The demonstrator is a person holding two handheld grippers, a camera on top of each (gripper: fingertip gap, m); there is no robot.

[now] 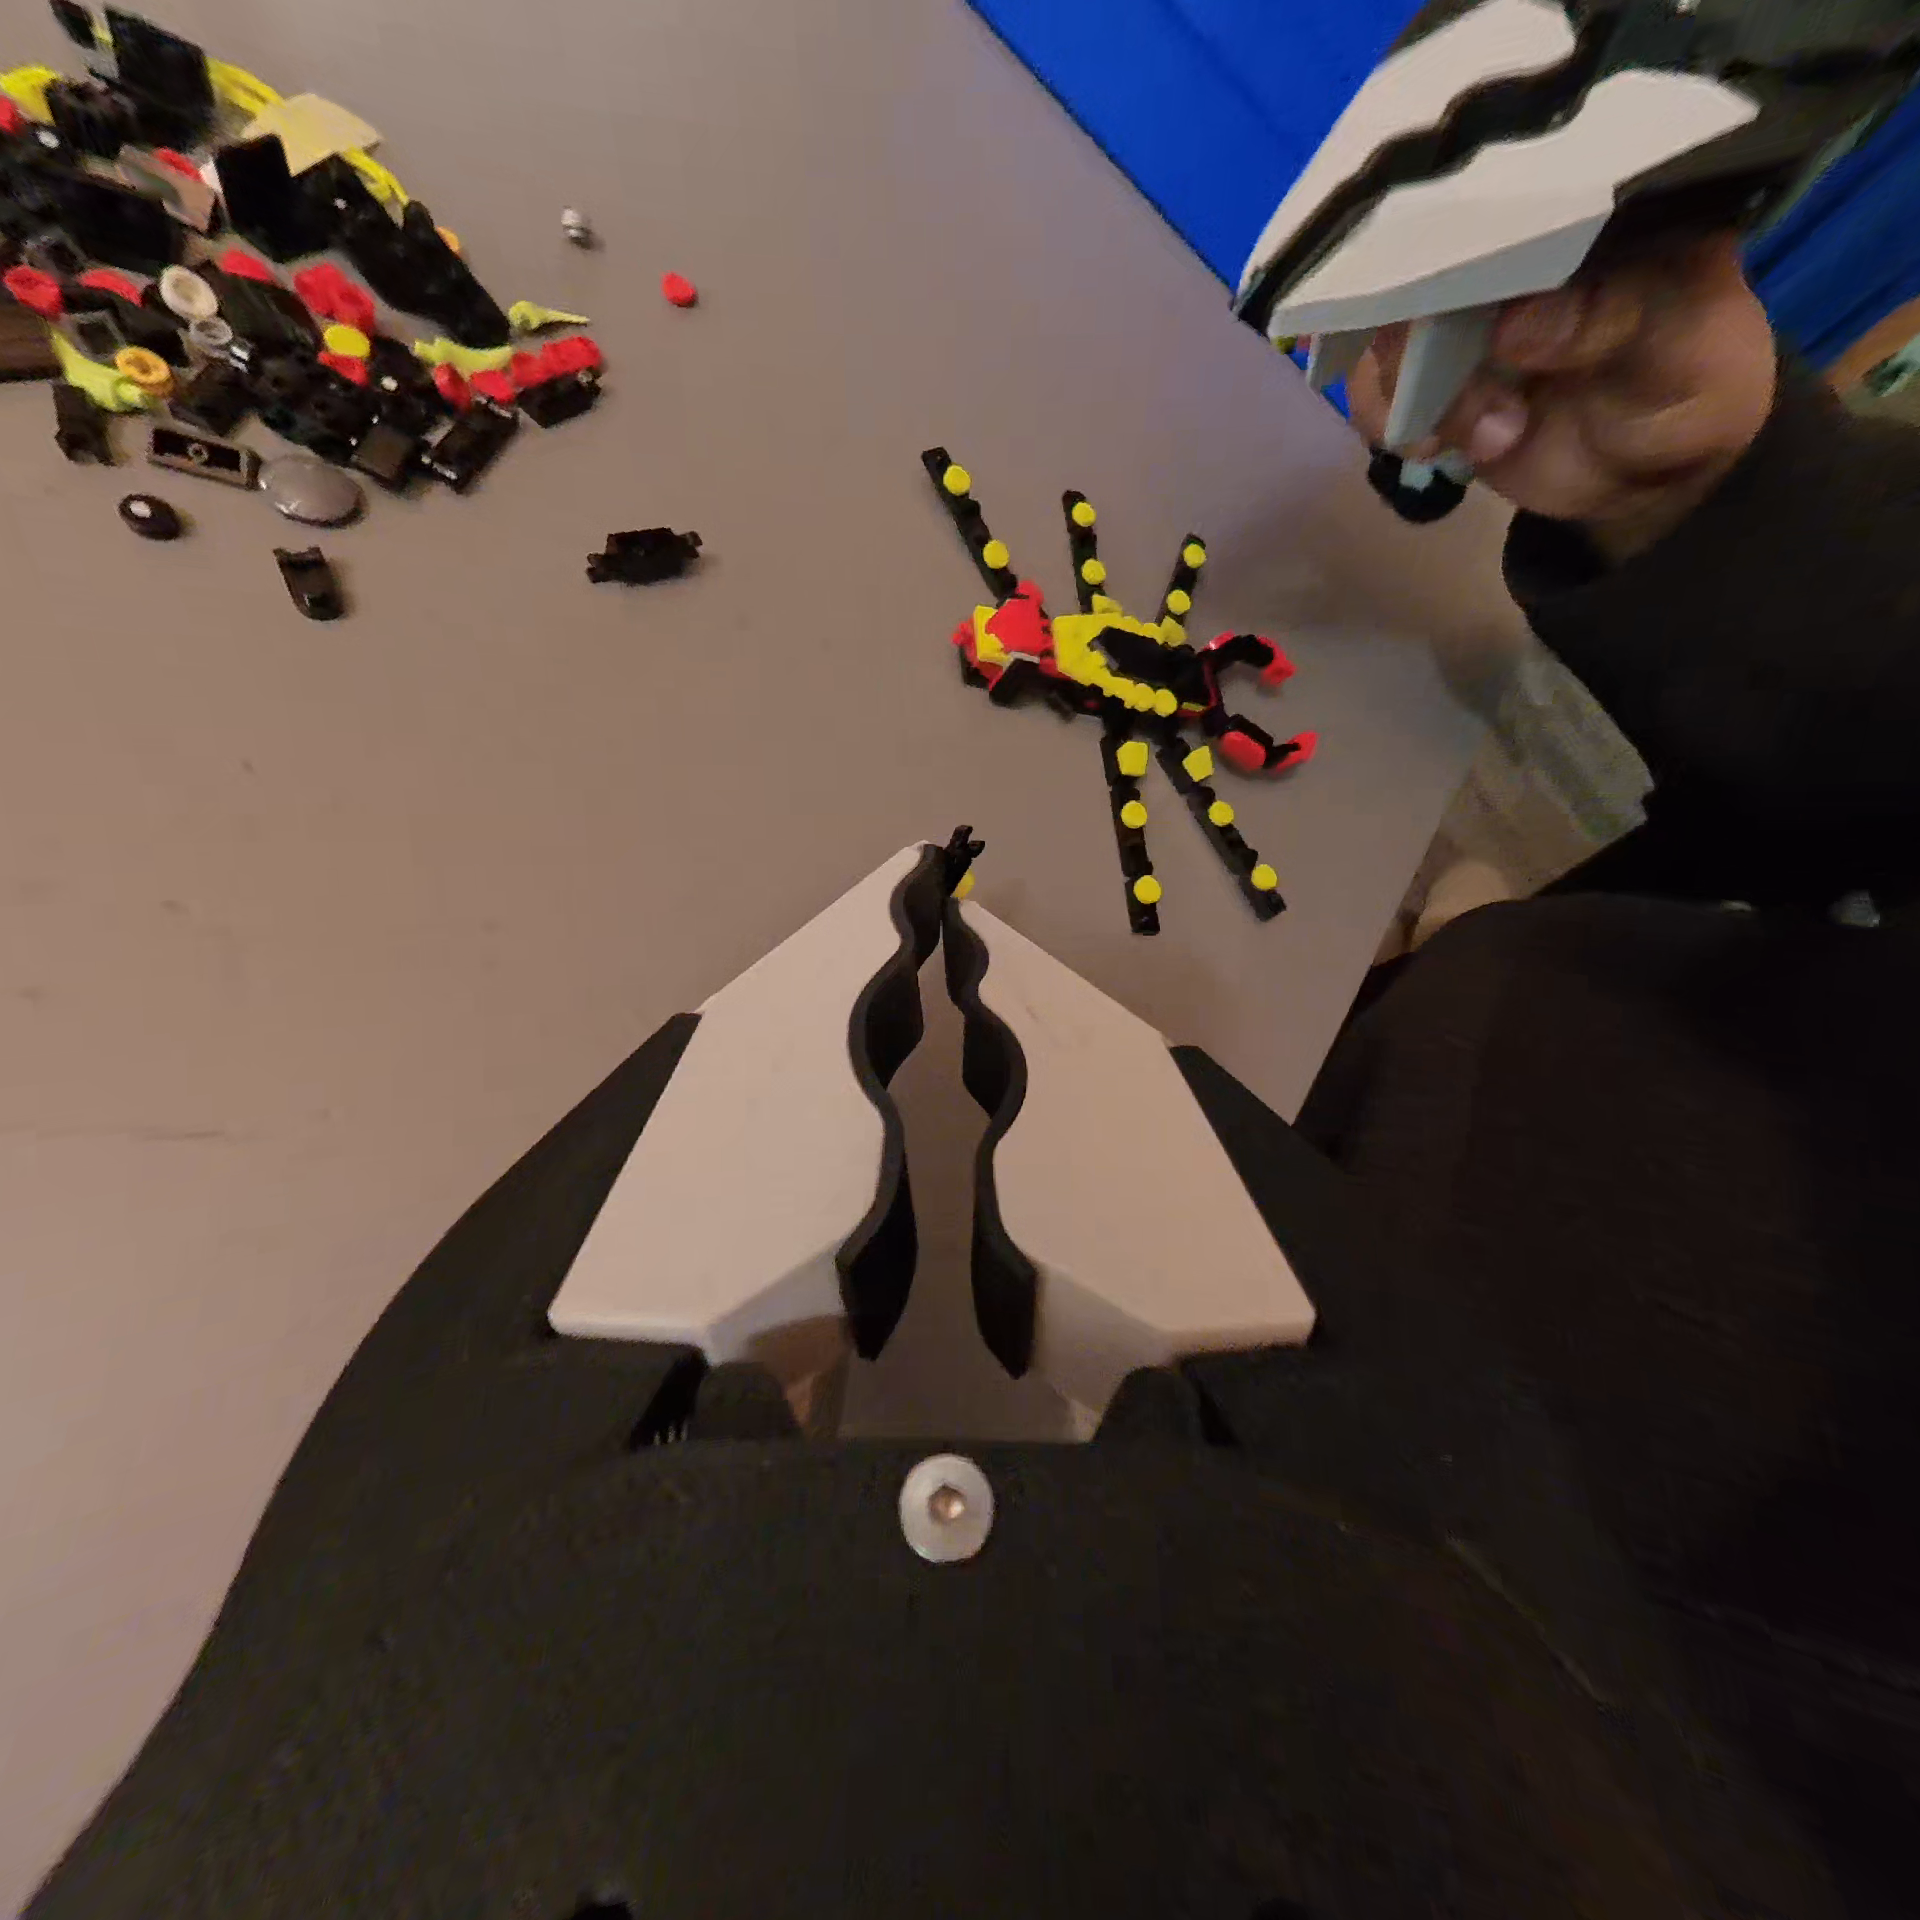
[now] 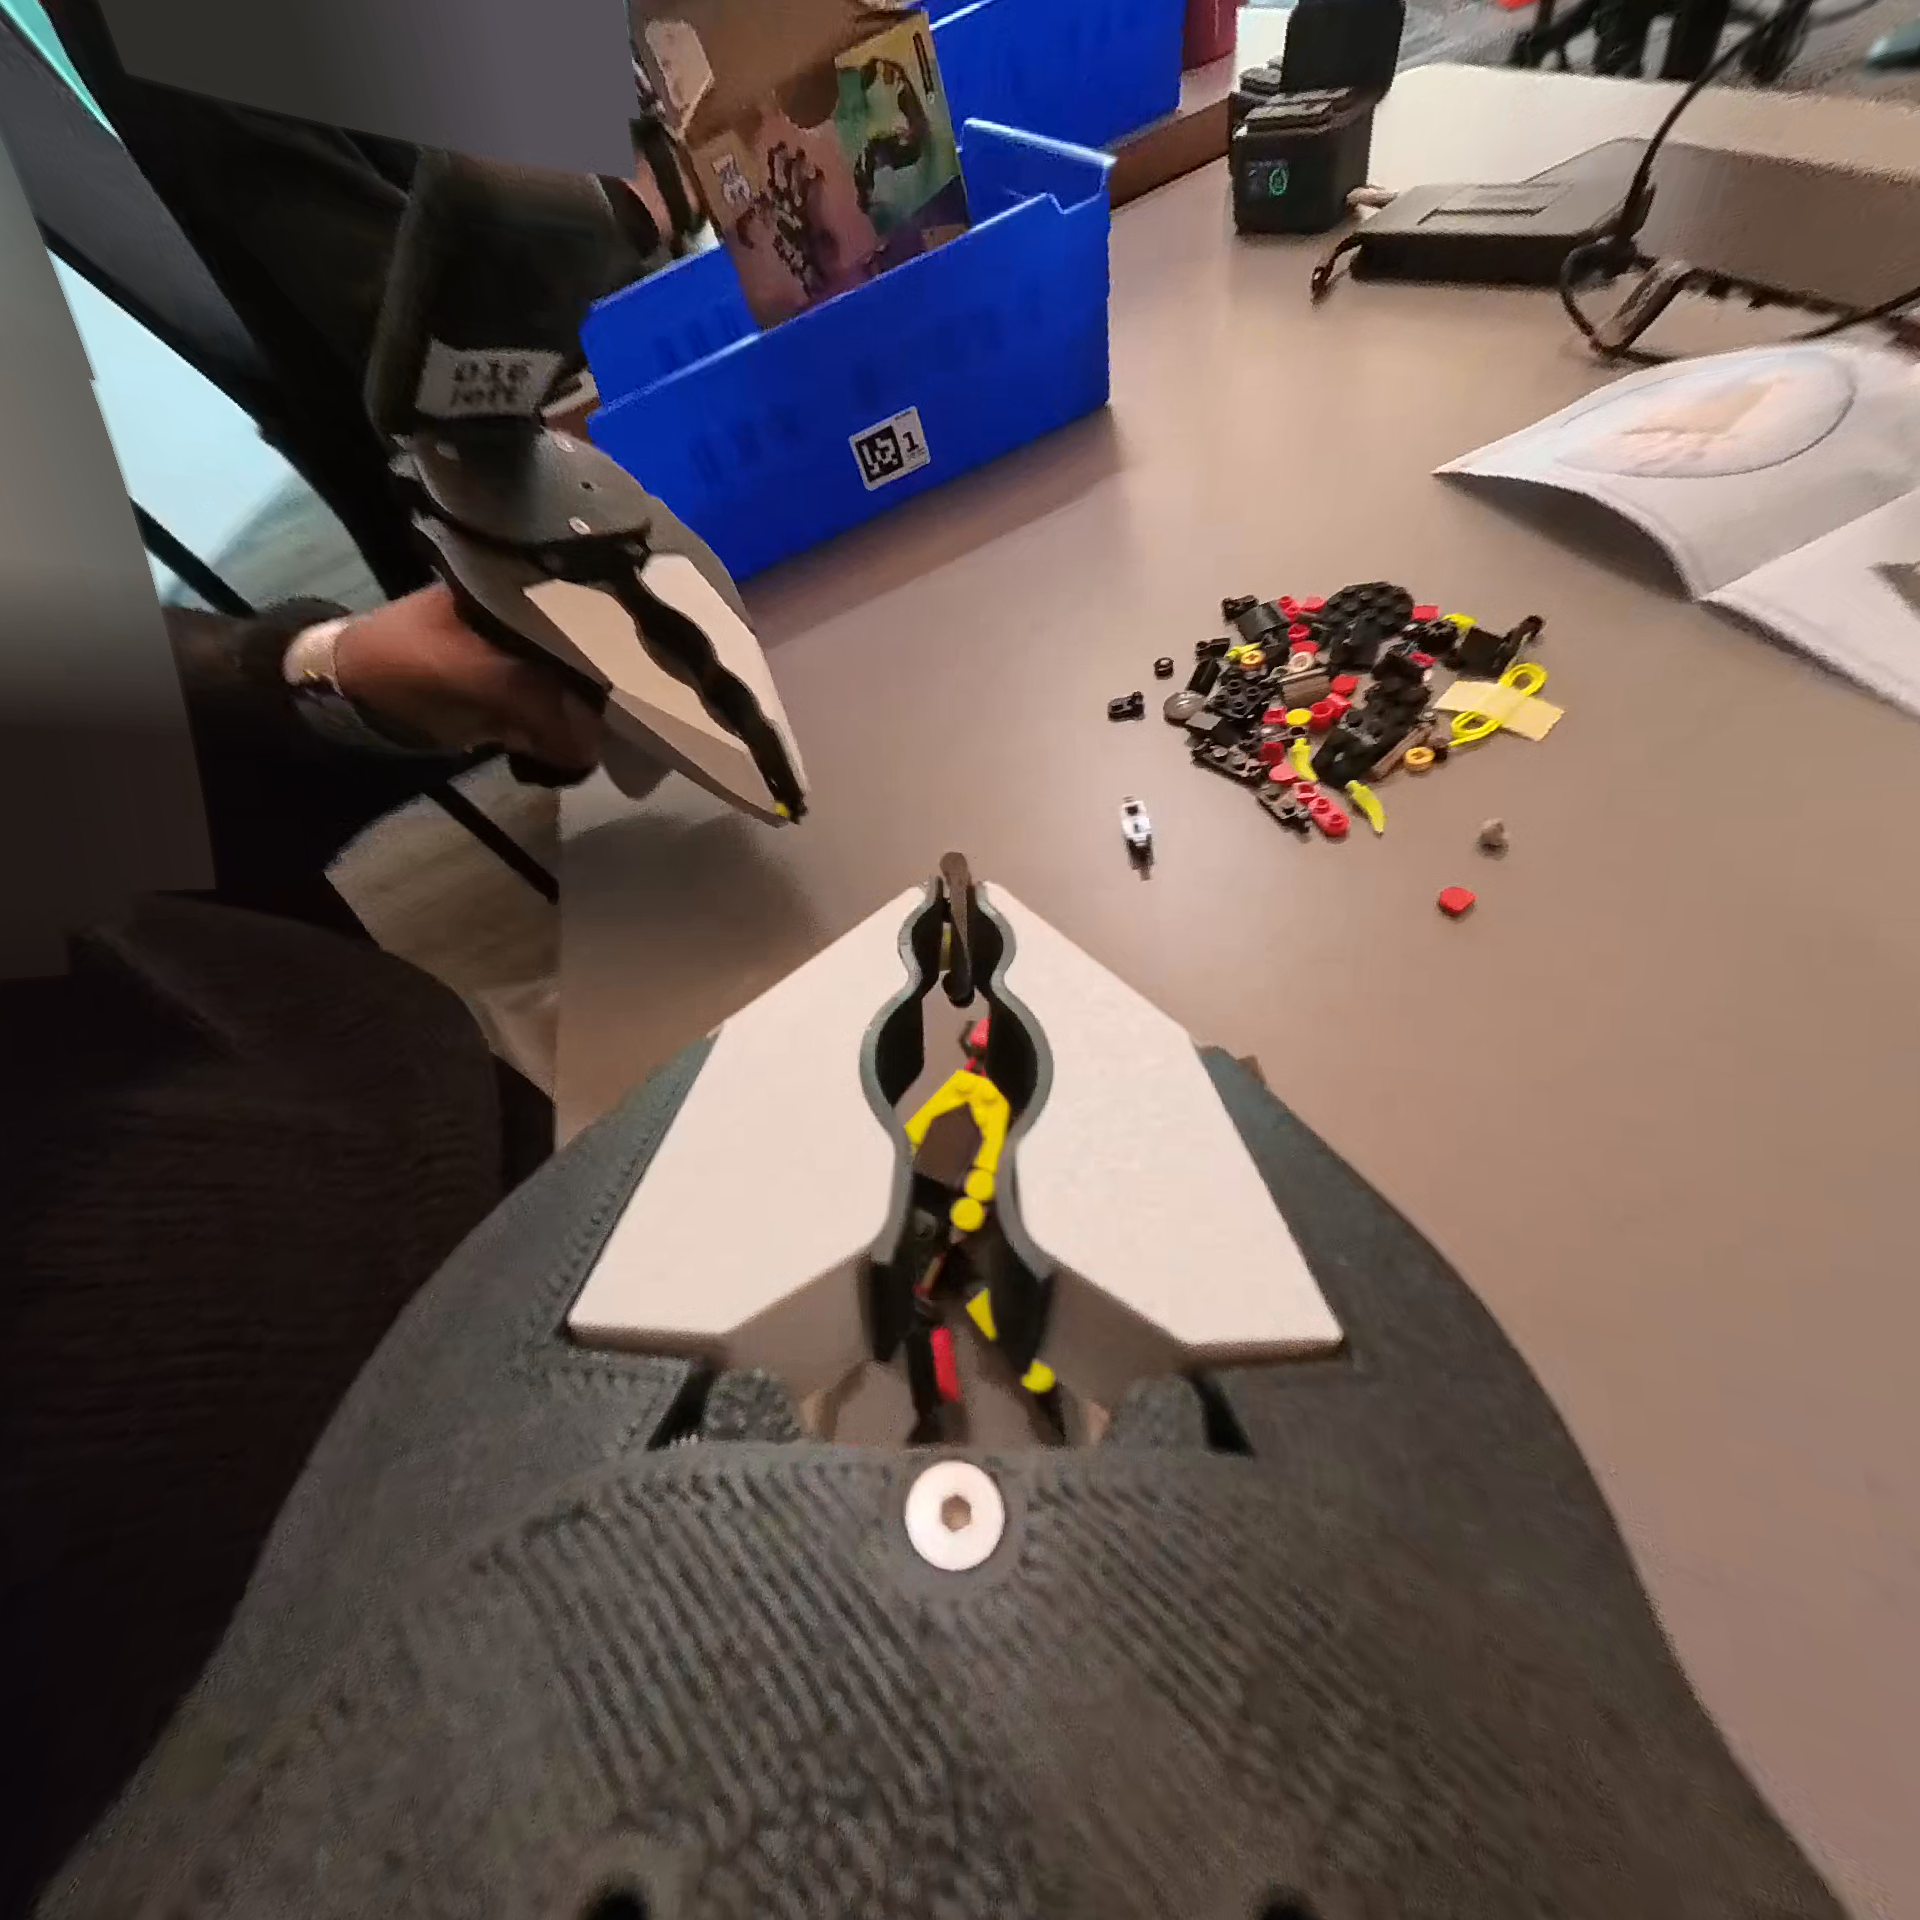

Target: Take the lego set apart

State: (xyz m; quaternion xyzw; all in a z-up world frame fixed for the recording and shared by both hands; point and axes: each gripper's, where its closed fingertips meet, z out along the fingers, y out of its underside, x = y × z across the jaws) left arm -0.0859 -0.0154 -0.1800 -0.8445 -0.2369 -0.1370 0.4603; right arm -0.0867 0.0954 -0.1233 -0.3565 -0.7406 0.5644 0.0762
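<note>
The lego set is a black, yellow and red spider model lying on the grey table. It also shows through the gap behind the right fingertips in the right wrist view. My left gripper is above the table, left of the spider, and shut on a small black piece with a yellow stud. The left gripper also shows in the right wrist view. My right gripper is shut on a thin black leg piece above the spider. In the left wrist view the right gripper is blurred.
A pile of loose black, red and yellow pieces lies at the far left, also in the right wrist view. Stray pieces lie near it. A blue bin and a booklet stand farther back. The gap from one gripper's tips to the other's is roughly 12 cm.
</note>
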